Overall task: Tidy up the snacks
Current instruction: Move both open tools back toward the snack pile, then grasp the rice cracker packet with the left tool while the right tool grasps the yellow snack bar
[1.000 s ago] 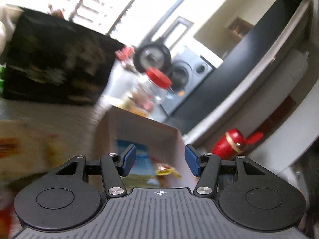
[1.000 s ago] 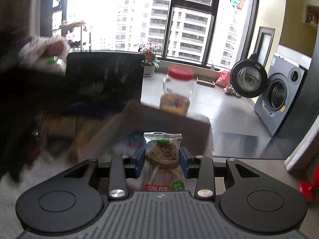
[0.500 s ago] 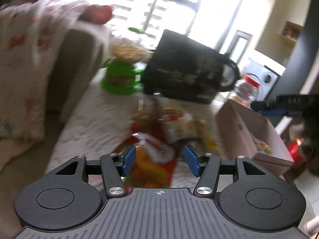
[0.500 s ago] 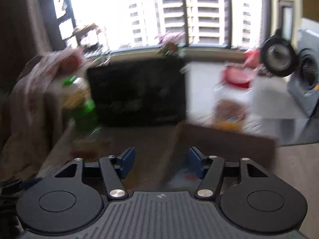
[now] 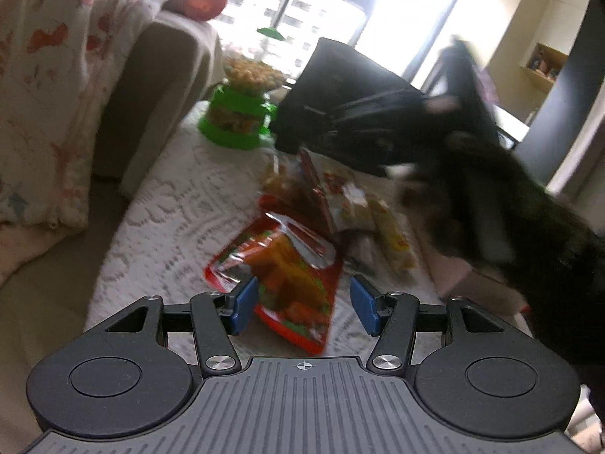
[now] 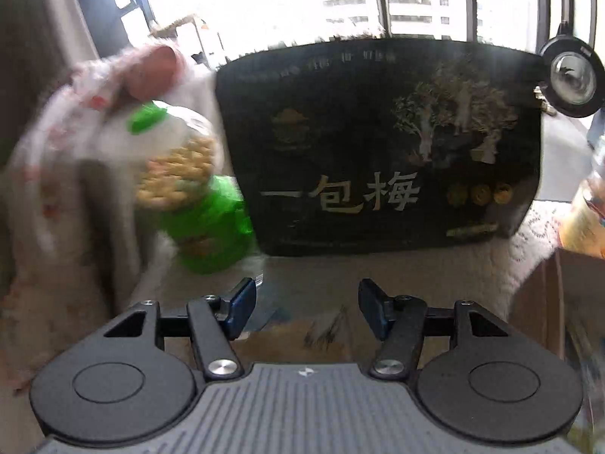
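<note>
Between the blue pads of your left tool [image 5: 304, 304] lies the near end of a red pouch [image 5: 280, 276], flat on the lace-covered tabletop [image 5: 177, 227]. The jaws stand apart and neither pad touches the foil, so nothing is held. The pouch's long axis runs away from you, roughly along the line the tool points, with its silver top at the far end; the jaws therefore straddle its short width, which looks like the right way round for a pinch. You are above it, so the coming move is, I judge, mostly a drop. Past the pouch sits the loose pile of packets [image 5: 340, 204], then the green jar [image 5: 236, 113] at far left and the black bag [image 5: 348, 125] behind. The cardboard box [image 5: 472, 283] is to the right, partly hidden by a dark, blurred sleeve.

Your right tool [image 6: 306, 312] is also parted and empty. In front of it are the same green jar [image 6: 196, 204], tilted and smeared by motion, and the black bag [image 6: 382, 151], with a box edge [image 6: 544, 302] at lower right. It points at no packet that can be made out, so the left hand is the nearer one for the next pickup.

A second ago the right tool gripped a small biscuit packet over the box; that packet is gone from its jaws. The left tool then faced into the box; it now faces the pile, its jaws no wider.
</note>
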`<state>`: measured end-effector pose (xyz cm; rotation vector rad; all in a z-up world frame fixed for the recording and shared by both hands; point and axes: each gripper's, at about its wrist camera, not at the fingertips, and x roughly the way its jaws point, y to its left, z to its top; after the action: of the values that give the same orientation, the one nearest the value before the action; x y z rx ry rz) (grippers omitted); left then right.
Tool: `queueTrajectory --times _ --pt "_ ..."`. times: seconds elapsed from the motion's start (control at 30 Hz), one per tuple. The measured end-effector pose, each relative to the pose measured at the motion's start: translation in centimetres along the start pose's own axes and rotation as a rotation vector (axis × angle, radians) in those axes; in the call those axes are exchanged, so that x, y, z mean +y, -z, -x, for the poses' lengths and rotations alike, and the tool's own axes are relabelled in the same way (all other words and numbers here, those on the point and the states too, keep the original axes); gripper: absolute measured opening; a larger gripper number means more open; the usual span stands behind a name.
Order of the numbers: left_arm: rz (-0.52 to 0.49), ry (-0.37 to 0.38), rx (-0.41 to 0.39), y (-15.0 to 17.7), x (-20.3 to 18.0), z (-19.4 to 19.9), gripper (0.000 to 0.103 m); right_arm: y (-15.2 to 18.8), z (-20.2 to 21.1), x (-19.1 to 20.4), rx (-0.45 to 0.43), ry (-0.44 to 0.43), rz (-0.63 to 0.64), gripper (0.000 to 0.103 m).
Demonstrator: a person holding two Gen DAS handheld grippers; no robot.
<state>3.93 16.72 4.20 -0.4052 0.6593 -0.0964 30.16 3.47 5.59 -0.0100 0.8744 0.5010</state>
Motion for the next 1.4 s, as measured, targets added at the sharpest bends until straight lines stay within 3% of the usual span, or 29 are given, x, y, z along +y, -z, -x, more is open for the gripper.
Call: queueTrajectory --times 0.1,0.2,0.3,0.47,0.53,0.67,0.8,0.97,1.03,1.07,1.2,1.4 --pt "-0.012 0.063 0.028 0.6 -0.7 -0.4 0.059 -0.1 -1.1 -0.6 0.029 -0.036 -0.013 0.059" --pt "-0.026 0.103 0.042 1.0 -1.5 -0.8 0.059 0.4 -0.3 -1.7 0.08 -0.141 -0.064 0.045" --pt "-0.015 0.11 0.021 1.0 -1.8 -0.8 0.059 2.1 1.2 -2.1 0.151 -0.241 -0.079 0.043" --pt "0.007 0.072 0.002 1.0 -1.4 -0.8 0.059 5.2 3.9 -1.1 0.292 -0.336 0.032 0.043" --pt "-0.001 0.059 0.0 1.1 -1.4 -0.6 0.059 5.0 5.4 -1.1 0.24 -0.294 0.067 0.043" --pt "-0.023 0.052 0.008 0.6 -1.9 -1.0 0.059 4.0 6.0 -1.2 0.154 0.023 0.138 0.043" --pt "-0.08 0.035 0.037 0.9 -3.3 -1.7 0.059 4.6 4.5 -1.6 0.19 0.123 0.142 0.043" --pt "-0.123 0.004 0.07 1.3 -4.0 -2.3 0.059 6.1 3.8 -1.3 0.188 0.155 0.187 0.042" --pt "-0.133 -0.011 0.082 1.5 -4.2 -2.4 0.059 6.3 4.4 -1.0 0.19 0.157 0.22 0.029" --pt "-0.139 -0.017 0.087 1.5 -4.3 -2.5 0.059 6.4 4.7 -0.6 0.192 0.154 0.239 0.029" --pt "-0.153 -0.024 0.105 1.7 -4.7 -2.6 0.059 7.9 7.0 0.3 0.186 0.083 0.273 0.029" --pt "-0.204 -0.012 0.147 2.5 -6.1 -2.5 0.059 12.8 12.4 0.7 0.176 -0.006 0.309 0.029"
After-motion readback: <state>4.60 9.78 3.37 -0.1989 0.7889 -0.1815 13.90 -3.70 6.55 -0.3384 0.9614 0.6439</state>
